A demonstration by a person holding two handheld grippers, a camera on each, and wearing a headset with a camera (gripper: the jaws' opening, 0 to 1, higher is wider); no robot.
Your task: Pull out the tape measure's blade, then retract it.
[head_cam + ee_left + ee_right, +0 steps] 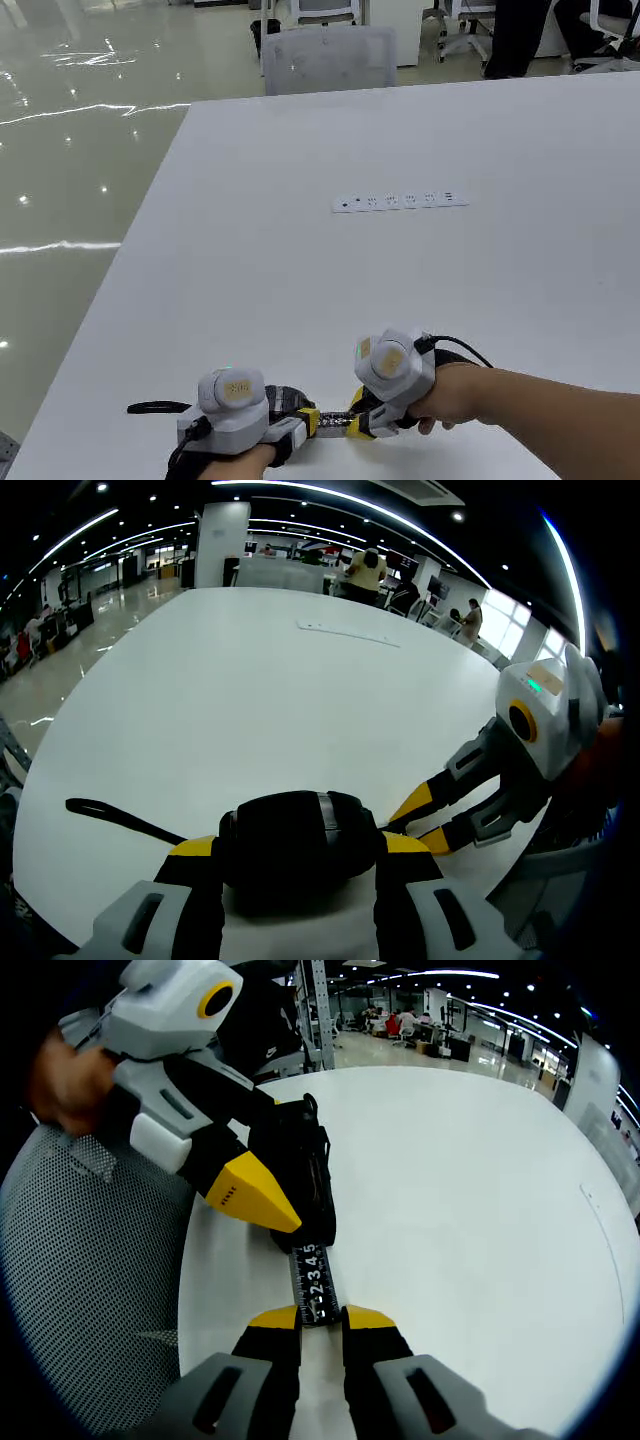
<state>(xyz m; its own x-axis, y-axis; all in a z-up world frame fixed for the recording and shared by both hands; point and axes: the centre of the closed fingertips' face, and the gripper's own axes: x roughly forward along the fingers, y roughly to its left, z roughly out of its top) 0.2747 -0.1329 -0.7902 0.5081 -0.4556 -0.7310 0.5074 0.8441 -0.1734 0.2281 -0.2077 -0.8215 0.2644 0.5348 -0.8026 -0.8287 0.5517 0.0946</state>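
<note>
White table [400, 270], near edge: left gripper [298, 852] clamps the tape measure case [305, 1160] to anchor it. Right gripper [312, 1318] pinches the blade [311, 1272] tip, apparently fully closed, with a short length out, placed for pulling further.

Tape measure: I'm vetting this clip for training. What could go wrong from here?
The right gripper pinches the blade by its tip; if it slips, the blade would likely snap back into the case. The left gripper clamps the case by its sides, so a harder pull might twist it loose. All this sits near the table edge, where a dropped case could fall.
</note>
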